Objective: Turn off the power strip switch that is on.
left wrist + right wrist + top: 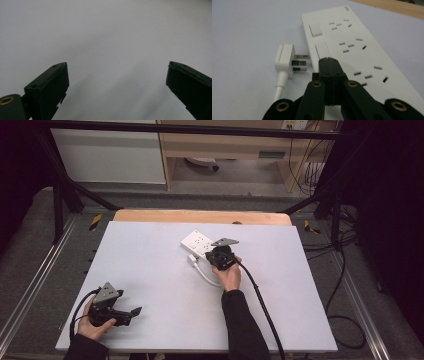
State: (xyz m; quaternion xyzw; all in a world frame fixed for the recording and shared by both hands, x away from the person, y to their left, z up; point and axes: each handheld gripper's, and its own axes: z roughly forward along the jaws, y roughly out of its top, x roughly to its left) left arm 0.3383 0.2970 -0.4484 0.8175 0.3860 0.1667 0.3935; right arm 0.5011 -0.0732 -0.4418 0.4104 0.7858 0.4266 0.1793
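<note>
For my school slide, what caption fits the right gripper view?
Shut right gripper over a white power strip, its plug lying unplugged beside it.

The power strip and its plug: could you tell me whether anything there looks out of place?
Nothing looks damaged. The white plug lies loose on its side beside the power strip, prongs toward it, not in a socket. The right hand-held gripper, shut, rests at a switch.

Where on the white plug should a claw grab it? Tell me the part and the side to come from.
Take the white plug by its body, one jaw on each flat side face, coming from above. It lies on its side on the table with its metal pins pointing level toward the power strip, and its cord trails off the back, so both ends are taken.
</note>
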